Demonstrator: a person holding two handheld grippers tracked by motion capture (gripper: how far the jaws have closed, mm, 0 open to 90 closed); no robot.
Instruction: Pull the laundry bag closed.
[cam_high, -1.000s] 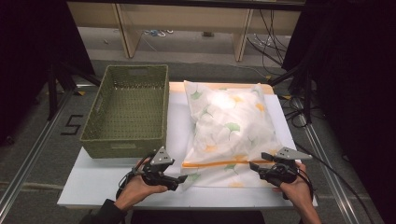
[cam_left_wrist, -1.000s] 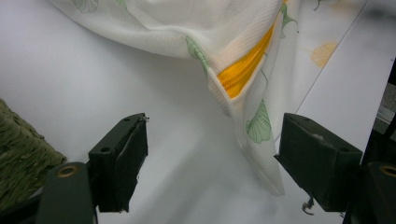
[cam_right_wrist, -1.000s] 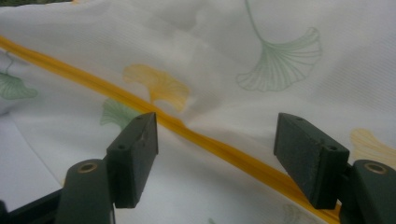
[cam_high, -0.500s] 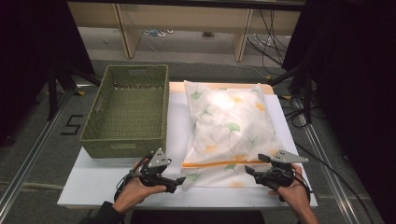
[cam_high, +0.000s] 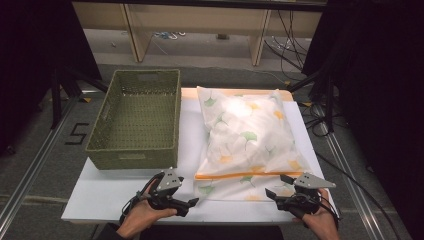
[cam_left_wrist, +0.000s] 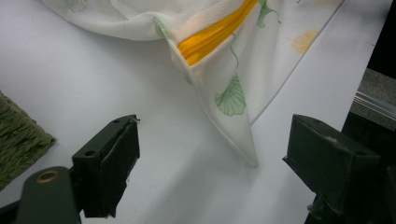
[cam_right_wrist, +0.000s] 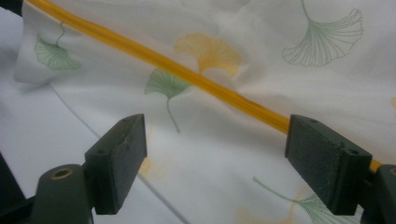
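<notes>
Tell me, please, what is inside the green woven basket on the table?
The basket looks empty: its woven floor shows bare in the high view. The inner face of its near wall is hidden by the rim. The pillow lies beside it on the table, not in it.

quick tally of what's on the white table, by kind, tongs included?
Green woven basket: 1
Ginkgo-print pillowcase with orange zipper, stuffed: 1
Handheld tongs: 2, left tongs, right tongs
Total: 4
</notes>
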